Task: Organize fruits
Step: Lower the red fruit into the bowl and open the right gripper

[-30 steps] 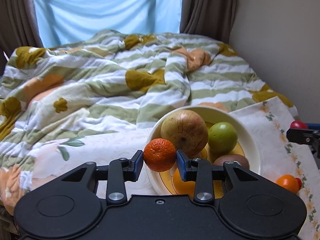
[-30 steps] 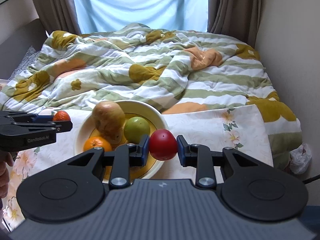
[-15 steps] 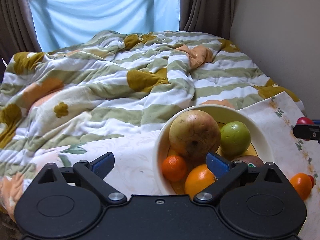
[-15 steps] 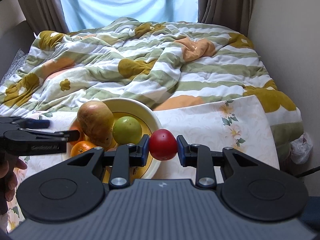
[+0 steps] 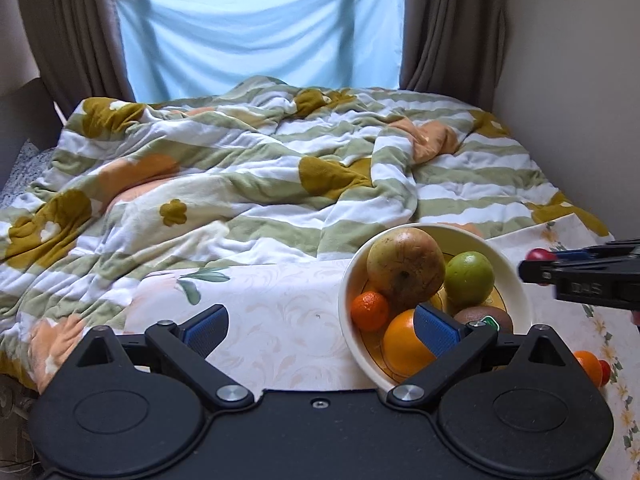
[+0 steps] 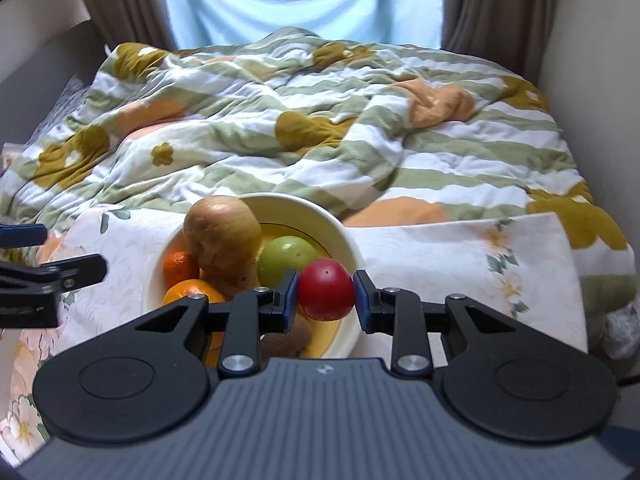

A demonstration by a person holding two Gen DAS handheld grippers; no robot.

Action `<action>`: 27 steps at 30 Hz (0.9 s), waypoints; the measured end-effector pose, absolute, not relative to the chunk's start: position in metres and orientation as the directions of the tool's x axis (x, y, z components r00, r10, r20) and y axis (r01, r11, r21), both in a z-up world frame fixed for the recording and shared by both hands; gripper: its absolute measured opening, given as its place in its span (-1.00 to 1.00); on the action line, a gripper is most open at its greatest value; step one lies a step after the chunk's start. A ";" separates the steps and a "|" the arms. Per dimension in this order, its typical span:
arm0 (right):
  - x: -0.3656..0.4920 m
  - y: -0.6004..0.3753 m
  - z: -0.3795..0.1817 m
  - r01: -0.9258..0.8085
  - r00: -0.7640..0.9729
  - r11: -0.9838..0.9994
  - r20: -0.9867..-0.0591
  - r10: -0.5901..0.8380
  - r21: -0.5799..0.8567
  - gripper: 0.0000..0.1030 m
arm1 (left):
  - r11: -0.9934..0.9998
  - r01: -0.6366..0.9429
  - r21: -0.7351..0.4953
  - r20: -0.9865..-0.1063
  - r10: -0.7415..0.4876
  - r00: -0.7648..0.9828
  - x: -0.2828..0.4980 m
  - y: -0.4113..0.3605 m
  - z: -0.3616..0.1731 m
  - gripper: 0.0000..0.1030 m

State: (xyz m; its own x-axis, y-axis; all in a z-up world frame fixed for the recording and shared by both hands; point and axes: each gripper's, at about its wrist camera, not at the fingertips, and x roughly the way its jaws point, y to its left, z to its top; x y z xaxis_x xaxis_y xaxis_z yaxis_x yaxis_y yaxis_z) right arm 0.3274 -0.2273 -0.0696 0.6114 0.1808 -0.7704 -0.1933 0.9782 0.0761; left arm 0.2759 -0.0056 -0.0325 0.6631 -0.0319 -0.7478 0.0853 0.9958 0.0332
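A cream bowl (image 5: 345,292) (image 6: 340,224) on the floral cloth holds a big yellow-brown fruit (image 5: 405,268) (image 6: 222,236), a green fruit (image 5: 469,273) (image 6: 286,258), a small mandarin (image 5: 369,311) (image 6: 180,266), an orange (image 5: 406,342) (image 6: 188,292) and a kiwi (image 5: 486,316) (image 6: 294,336). My left gripper (image 5: 320,330) is open and empty, just left of the bowl. My right gripper (image 6: 326,294) is shut on a red fruit (image 6: 326,294) over the bowl's near right rim. It shows at the right in the left wrist view (image 5: 538,256).
An orange fruit (image 5: 588,364) and a small red one (image 5: 605,370) lie on the cloth right of the bowl. A rumpled striped blanket (image 5: 280,168) covers the bed behind. A wall (image 5: 580,60) runs along the right; curtains hang at the back.
My left gripper opened and let the small mandarin go into the bowl, then drew back to the left. My right gripper carried the red fruit left, over the bowl's rim.
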 end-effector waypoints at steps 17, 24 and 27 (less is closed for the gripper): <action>0.342 -0.220 -0.099 -0.241 0.599 0.970 -0.782 0.173 0.030 0.71 | 1.000 0.005 0.008 -0.743 0.002 0.669 0.250 -0.006 -0.034 0.96; 0.334 -0.226 -0.090 -0.262 0.632 0.965 -0.755 0.174 0.004 1.00 | 1.000 -0.018 0.004 -0.738 0.015 0.675 0.243 -0.011 -0.027 0.96; 0.331 -0.230 -0.083 -0.266 0.636 0.964 -0.750 0.181 0.008 1.00 | 0.999 -0.031 0.007 -0.727 0.027 0.687 0.239 -0.014 -0.021 0.96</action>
State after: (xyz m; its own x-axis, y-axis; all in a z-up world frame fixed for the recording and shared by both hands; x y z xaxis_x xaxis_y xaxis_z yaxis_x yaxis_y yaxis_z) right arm 0.3312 -0.2299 -0.0833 0.6361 0.1815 -0.7500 -0.2660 0.9639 0.0076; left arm 0.2391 -0.0138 -0.0209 0.6865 0.0267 -0.7266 -0.0314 0.9995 0.0071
